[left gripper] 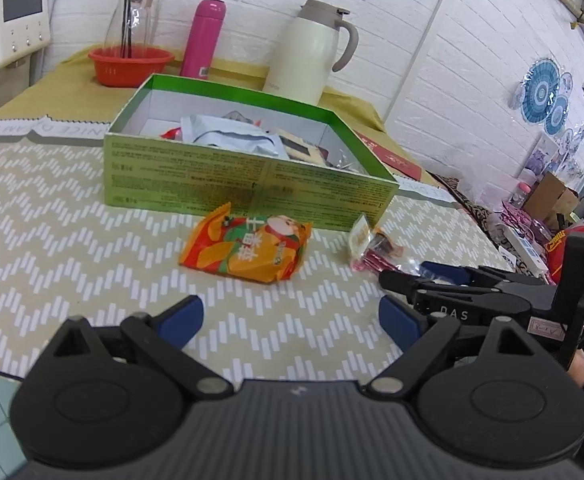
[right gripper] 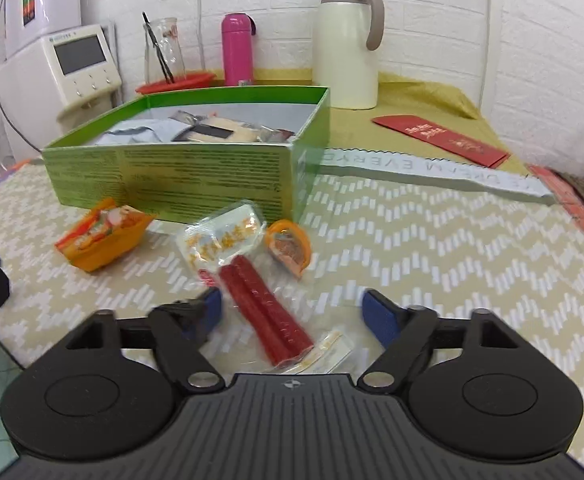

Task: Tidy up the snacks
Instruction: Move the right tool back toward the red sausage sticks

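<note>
Both wrist cameras look low and slightly downward across the desk (left gripper: pixel 52 220) toward the green box (left gripper: pixel 248 176), from near its front. The left views it from the left, the right from the right; both share the box.

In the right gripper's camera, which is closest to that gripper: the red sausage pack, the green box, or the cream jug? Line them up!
1. Red sausage pack: between the right gripper fingers, on the mat.
2. Green box: farther back, left of centre.
3. Cream jug: farthest, by the wall.
</note>
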### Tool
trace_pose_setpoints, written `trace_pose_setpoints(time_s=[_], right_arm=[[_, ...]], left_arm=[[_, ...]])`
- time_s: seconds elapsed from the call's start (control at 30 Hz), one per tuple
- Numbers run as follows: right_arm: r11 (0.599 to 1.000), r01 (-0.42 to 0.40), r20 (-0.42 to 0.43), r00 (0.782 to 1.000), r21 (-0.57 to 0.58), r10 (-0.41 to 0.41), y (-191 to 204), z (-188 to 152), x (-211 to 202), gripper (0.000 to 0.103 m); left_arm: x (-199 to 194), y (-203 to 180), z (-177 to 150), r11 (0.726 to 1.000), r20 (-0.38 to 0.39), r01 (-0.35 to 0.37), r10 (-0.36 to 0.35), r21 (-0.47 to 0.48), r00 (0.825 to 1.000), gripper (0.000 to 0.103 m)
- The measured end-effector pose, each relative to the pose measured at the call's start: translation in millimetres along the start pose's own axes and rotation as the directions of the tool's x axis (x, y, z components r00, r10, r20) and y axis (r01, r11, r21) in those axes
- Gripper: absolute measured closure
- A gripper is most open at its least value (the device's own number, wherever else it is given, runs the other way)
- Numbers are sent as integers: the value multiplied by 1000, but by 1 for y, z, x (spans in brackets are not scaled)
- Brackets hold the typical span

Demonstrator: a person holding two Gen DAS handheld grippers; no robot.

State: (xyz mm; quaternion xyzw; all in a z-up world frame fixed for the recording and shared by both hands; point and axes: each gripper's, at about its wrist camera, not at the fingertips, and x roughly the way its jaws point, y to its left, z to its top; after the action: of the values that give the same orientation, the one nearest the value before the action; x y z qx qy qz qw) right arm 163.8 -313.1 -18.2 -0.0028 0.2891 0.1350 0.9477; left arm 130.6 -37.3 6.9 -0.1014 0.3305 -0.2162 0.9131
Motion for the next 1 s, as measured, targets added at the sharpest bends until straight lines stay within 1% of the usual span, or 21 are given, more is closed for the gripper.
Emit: trace_pose_setpoints(time_s=[0.03,0.07,0.1,0.2,0.27,0.33,0.4,0.47,0.53,0.6,0.67,0.7,0.77,0.8,0.83,0.9,0.93,0.97,1.0], right_arm=[[999,-36,-14,999,-9,35,4,-1,-4,24],[997,-66,-29,997,-26,65,9,-3,-8,28],[993,-104,-48,994,-54,101,17,-5,-12,29],[974,-167,-86,984,-151,156,40,-16,-26,30],[957,-225,-100,973,-183,209,51,-23,-36,30],[949,-243,-100,969,-199,227,58,-32,-47,30],[958,-205,-74,978,-200,193,60,-39,-57,27],[977,-124,-30,992,-172,121,56,-45,-69,0],[990,-71,9,997,-121,73,49,-52,-83,0],[996,-63,24,998,-64,64,45,-57,-94,0],[998,-55,23,998,-12,55,44,-62,-100,0],[999,-49,17,999,-1,49,45,-64,-100,0],[999,-37,-4,999,5,37,47,-66,-95,0],[999,-33,-16,999,5,33,48,-66,-92,0],[1000,-25,-17,1000,3,25,49,-68,-88,0],[1000,1,-10,1000,3,-1,50,-66,-83,0],[1000,12,-9,1000,11,-12,49,-64,-81,4],[1000,15,-6,1000,26,-15,47,-62,-79,6],[999,16,-4,1000,45,-16,44,-61,-77,7]], left_arm=[[0,0,0,1000,-4,10,-10,3,1000,14],[1,-1,0,1000,-13,23,-23,3,1000,14],[3,-1,-1,999,-24,38,-38,4,999,14],[6,-3,-4,997,-47,76,-75,3,996,14],[8,-5,-6,995,-63,94,-93,13,994,14],[11,-7,-8,994,-80,109,-107,25,991,14],[15,-9,-7,991,-95,128,-124,38,988,14],[22,-10,-4,988,-109,150,-144,49,984,14],[33,-12,2,984,-130,168,-160,53,978,14],[45,-15,9,979,-152,196,-187,48,971,14],[57,-19,13,971,-176,233,-223,43,959,15],[61,-22,13,971,-188,233,-220,45,957,19],[68,-25,10,971,-215,230,-213,57,953,34],[68,-25,9,970,-209,235,-217,61,953,45],[66,-25,7,971,-209,231,-213,67,954,51],[63,-22,6,967,-218,247,-229,59,949,62],[61,-20,5,966,-221,251,-232,58,947,65],[59,-20,4,966,-223,249,-230,62,947,71],[58,-20,2,966,-226,248,-228,66,947,77]])
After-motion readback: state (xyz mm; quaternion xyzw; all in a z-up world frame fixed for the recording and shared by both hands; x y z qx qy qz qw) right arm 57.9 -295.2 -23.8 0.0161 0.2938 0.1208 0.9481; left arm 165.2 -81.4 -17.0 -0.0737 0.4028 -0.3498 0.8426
